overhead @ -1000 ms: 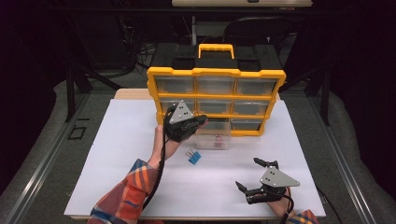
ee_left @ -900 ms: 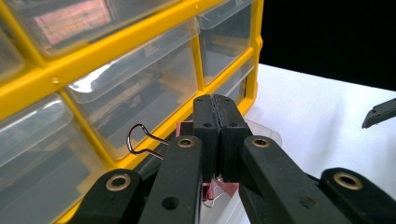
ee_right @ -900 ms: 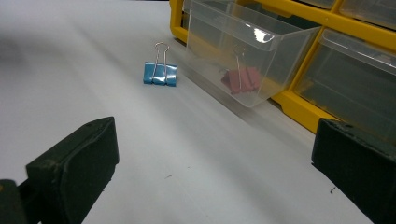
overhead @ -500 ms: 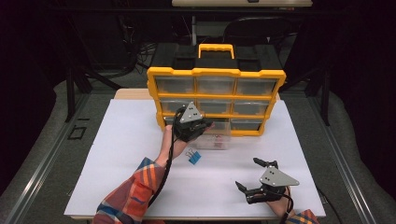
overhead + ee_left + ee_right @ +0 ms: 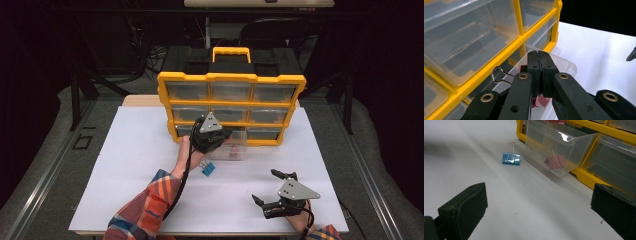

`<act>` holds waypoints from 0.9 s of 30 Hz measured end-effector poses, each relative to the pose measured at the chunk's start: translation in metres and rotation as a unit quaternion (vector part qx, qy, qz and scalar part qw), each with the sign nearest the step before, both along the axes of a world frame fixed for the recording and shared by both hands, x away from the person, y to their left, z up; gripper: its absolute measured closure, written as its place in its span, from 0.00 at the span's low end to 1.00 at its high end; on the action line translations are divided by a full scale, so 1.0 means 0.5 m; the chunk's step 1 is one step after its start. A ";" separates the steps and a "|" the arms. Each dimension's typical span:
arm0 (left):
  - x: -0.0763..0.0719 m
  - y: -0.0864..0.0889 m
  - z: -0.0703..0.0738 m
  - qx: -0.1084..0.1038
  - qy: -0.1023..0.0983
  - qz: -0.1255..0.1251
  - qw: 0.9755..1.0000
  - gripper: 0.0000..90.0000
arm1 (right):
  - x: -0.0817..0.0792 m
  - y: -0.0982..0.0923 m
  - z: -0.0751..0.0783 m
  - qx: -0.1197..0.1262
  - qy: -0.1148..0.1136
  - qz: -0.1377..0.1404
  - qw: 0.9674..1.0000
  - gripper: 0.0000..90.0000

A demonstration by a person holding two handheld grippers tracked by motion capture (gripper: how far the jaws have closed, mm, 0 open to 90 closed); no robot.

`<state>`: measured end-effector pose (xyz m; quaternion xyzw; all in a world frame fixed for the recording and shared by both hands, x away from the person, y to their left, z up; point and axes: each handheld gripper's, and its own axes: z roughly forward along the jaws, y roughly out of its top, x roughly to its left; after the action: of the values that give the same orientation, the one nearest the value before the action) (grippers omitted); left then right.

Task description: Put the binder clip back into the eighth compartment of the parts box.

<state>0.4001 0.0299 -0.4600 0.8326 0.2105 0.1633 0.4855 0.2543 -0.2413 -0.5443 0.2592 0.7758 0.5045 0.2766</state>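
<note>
While the left gripper (image 5: pixel 539 75) hangs over the pulled-out clear plastic drawer (image 5: pixel 236 148) of the yellow-framed organiser cabinet (image 5: pixel 231 107), its jaws are clenched on a pink binder clip (image 5: pixel 537 101). The clip's body shows just beneath the pads and one wire handle loops out to the side.

Step in hand, by my reading: drop this clip into the drawer. To do it well, bring the jaws fully inside the drawer's rim before letting go, keep them pointing down, and open slowly so the wire handle does not catch on a pad or on the yellow frame beside it.

In the right gripper view, another pink clip (image 5: pixel 554 161) already lies on the drawer floor. A blue binder clip (image 5: pixel 510 158) sits on the white table top (image 5: pixel 125 165) just in front of the drawer, near the left forearm (image 5: pixel 182 157) and well apart from the right gripper (image 5: pixel 274 192).

Right gripper: jaws spread wide, nothing between them, resting near the table's front edge.
</note>
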 end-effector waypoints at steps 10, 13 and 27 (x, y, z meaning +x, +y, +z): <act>-0.023 0.045 -0.003 -0.027 0.008 0.006 1.000 0.34 | 0.000 -0.002 0.000 0.002 0.001 -0.001 1.000 0.00; -0.038 0.064 -0.004 -0.024 0.003 0.008 1.000 0.23 | 0.000 -0.001 0.001 0.000 -0.002 -0.001 1.000 0.00; -0.098 0.134 -0.029 -0.008 -0.007 0.038 0.999 0.06 | 0.002 -0.001 0.002 0.003 -0.007 -0.002 1.000 0.00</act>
<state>0.3513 0.0968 -0.4746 0.8189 0.2398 0.1855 0.4874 0.2551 -0.2419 -0.5435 0.2580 0.7717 0.5083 0.2822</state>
